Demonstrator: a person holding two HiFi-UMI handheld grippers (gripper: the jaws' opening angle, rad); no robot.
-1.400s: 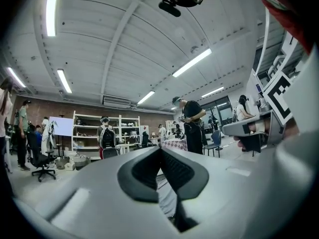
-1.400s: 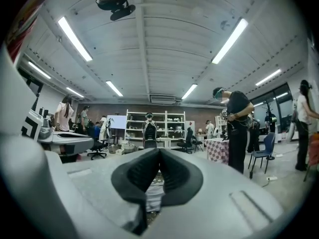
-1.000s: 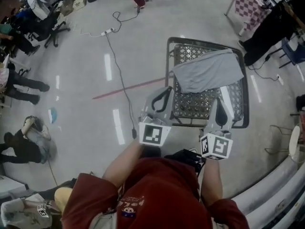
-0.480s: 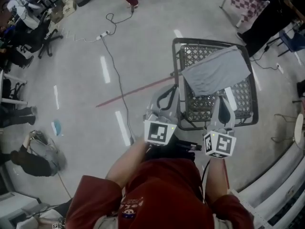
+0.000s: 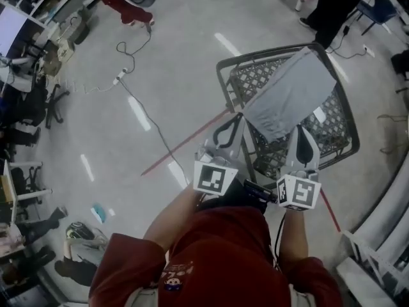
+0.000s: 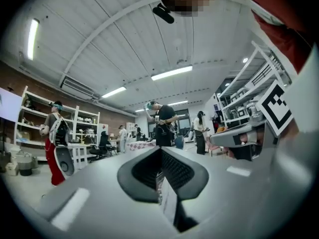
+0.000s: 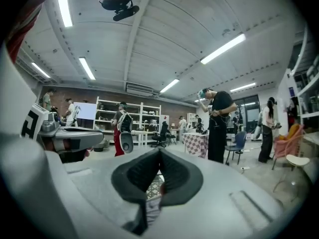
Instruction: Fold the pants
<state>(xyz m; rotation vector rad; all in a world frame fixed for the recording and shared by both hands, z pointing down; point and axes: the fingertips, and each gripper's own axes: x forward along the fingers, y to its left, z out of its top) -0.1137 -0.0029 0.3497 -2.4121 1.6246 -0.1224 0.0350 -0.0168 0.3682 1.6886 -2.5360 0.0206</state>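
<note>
Head view: the left gripper (image 5: 234, 121) is at the near-left edge of the mesh tabletop (image 5: 222, 75), close to the cloth. Its jaws are pressed together with nothing pinched, and the left gripper view backs that up. The grey pants (image 5: 291, 94) lie spread flat across the mesh, reaching the far rim. They look like light, floppy cloth to me, so they'll sag and maybe snag on the wire. I'd pinch the two near corners rather than mid-panel. The right gripper (image 5: 300, 133) is over the near edge just beside the pants, jaws closed and empty too.
</note>
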